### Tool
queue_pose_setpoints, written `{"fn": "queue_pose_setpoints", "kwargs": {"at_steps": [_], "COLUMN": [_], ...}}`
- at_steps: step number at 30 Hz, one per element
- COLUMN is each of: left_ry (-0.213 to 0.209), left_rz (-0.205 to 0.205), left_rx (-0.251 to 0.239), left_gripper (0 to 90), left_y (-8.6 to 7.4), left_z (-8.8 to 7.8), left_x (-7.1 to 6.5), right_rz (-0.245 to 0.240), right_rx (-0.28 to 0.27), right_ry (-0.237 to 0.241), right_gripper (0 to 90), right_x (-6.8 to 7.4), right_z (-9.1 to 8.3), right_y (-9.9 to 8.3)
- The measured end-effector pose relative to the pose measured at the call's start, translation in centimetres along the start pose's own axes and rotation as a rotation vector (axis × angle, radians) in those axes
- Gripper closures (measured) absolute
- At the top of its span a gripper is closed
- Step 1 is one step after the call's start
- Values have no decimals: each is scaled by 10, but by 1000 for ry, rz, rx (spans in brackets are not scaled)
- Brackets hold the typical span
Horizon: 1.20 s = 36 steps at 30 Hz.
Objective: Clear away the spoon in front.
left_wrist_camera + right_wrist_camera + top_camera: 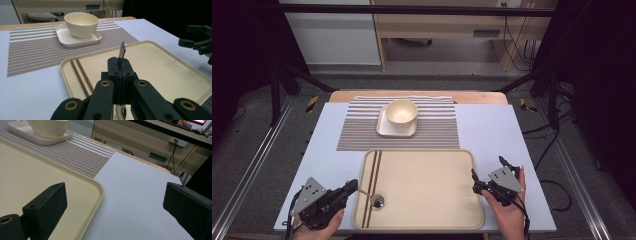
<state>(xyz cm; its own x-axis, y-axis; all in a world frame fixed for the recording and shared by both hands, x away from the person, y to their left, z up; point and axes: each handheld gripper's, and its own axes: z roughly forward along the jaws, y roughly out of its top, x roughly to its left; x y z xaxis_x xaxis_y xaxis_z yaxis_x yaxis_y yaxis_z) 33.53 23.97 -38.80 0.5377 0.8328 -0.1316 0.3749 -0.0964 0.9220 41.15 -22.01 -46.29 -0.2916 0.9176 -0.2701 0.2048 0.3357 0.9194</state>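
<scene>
Currently your left hand-held gripper (121, 65) is clamped on a thin spoon (122, 53) over the tray (175, 75) near the chopsticks (81, 75), right hand-held gripper (120, 202) wide open & empty; narrow grip, spoon may pivot/slip.

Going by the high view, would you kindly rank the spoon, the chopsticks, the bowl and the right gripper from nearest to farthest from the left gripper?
1. Spoon: clamped in the left gripper, over the tray's near-left corner.
2. Chopsticks: lying along the tray's left side.
3. Bowl: on the square plate, far centre.
4. Right gripper: past the tray's right edge.
</scene>
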Motion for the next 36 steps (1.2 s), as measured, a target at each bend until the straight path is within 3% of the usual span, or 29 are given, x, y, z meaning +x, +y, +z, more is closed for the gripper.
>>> {"fn": "queue_pose_setpoints", "kwargs": {"at_steps": [11, 17, 26, 36], "left_ry": [7, 43, 28, 14], "left_rz": [4, 23, 66, 102], "left_rx": [29, 53, 126, 247], "left_gripper": [857, 816, 780, 754], "left_y": [6, 11, 20, 14], "left_z": [25, 47, 85, 121], "left_x": [9, 18, 25, 27], "right_rz": [-3, -6, 0, -4], "right_rx": [7, 7, 6, 6], "right_ry": [3, 7, 9, 14], "right_gripper": [54, 54, 54, 54], "right_x": [1, 1, 1, 2], "right_z": [1, 1, 1, 1], "right_y": [0, 0, 0, 0]}}
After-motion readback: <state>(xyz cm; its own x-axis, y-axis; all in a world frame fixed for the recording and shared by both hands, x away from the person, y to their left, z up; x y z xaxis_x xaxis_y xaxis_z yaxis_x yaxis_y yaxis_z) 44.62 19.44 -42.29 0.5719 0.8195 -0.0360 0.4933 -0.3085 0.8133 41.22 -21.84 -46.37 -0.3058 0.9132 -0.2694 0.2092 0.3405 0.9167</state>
